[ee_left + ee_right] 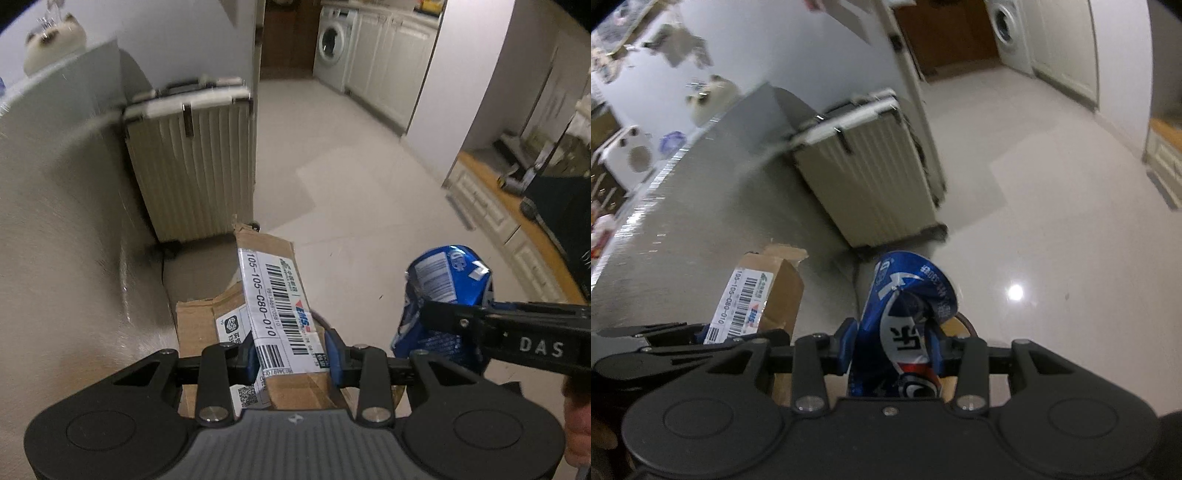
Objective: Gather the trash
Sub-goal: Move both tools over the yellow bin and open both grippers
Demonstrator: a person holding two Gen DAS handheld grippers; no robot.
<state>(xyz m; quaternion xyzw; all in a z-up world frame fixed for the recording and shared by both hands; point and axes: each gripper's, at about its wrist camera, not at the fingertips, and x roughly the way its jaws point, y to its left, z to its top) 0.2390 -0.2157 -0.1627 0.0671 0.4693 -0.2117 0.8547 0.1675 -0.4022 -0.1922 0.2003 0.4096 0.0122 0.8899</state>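
My left gripper (293, 360) is shut on a torn brown cardboard box (273, 291) with a white barcode shipping label, held up in the air. My right gripper (892, 349) is shut on a crushed blue drink can (908, 299) and holds it just to the right of the box. In the left wrist view the can (443, 295) shows at the right with the right gripper's black finger (480, 317) across it. In the right wrist view the box (764, 291) and the left gripper (713, 334) show at the left.
A beige ribbed suitcase (192, 162) stands on the pale tiled floor (351, 166) against a grey cabinet side (55, 221). A washing machine (332, 44) and white cabinets (391, 62) stand at the far end. A wooden counter edge (517, 206) runs along the right.
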